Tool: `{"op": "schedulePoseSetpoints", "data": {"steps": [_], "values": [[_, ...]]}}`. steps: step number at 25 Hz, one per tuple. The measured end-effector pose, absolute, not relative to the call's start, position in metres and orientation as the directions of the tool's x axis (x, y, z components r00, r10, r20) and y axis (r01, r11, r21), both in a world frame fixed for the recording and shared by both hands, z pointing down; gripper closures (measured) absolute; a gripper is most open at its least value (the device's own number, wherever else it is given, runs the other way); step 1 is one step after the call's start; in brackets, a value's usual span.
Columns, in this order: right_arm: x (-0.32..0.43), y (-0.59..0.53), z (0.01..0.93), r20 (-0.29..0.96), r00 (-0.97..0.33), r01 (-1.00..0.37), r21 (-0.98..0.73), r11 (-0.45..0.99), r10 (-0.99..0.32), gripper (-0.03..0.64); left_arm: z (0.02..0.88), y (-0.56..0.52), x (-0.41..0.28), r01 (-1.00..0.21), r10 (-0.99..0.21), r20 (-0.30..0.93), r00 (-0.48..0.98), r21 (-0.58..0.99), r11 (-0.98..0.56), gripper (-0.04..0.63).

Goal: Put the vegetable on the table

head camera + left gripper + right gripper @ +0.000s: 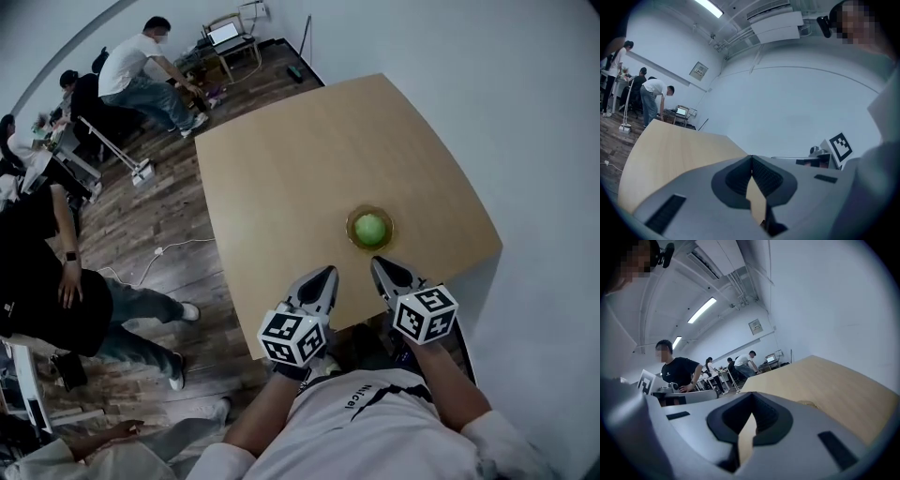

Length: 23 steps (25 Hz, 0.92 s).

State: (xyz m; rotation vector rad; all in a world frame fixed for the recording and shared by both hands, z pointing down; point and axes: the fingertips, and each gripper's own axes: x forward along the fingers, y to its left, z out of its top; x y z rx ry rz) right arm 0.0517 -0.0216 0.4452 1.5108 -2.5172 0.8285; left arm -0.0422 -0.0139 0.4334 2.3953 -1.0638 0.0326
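A round green vegetable (370,229) lies in a small yellowish bowl (352,219) on the light wooden table (300,159), near its front right corner. My left gripper (327,273) hangs over the table's front edge, to the left of the bowl and nearer me, jaws shut with nothing between them. The right gripper (378,263) points at the bowl from just in front of it, also shut and empty. In the left gripper view the jaws (751,157) meet over the tabletop (670,147). The right gripper view shows shut jaws (751,394) and a sliver of the bowl (808,404).
A white wall (525,122) runs close along the table's right side. Left of the table is wooden floor (150,234) with a white cable (159,253). Several people (56,300) stand or sit at the left and far back, near a laptop (225,35).
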Motion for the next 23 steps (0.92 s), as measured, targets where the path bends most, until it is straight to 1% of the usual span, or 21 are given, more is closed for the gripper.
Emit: {"op": "schedulePoseSetpoints", "data": {"steps": [10, 23], "values": [[0.034, 0.006, 0.432, 0.317, -0.489, -0.858, -0.341, 0.383, -0.813, 0.603, 0.42, 0.011, -0.056, -0.698, -0.694, 0.193, 0.693, 0.421, -0.579, 0.583], [0.032, 0.012, 0.428, 0.308, -0.481, -0.864, -0.324, 0.385, -0.821, 0.603, 0.42, 0.018, -0.058, -0.699, -0.695, 0.189, 0.694, 0.409, -0.587, 0.583]]}}
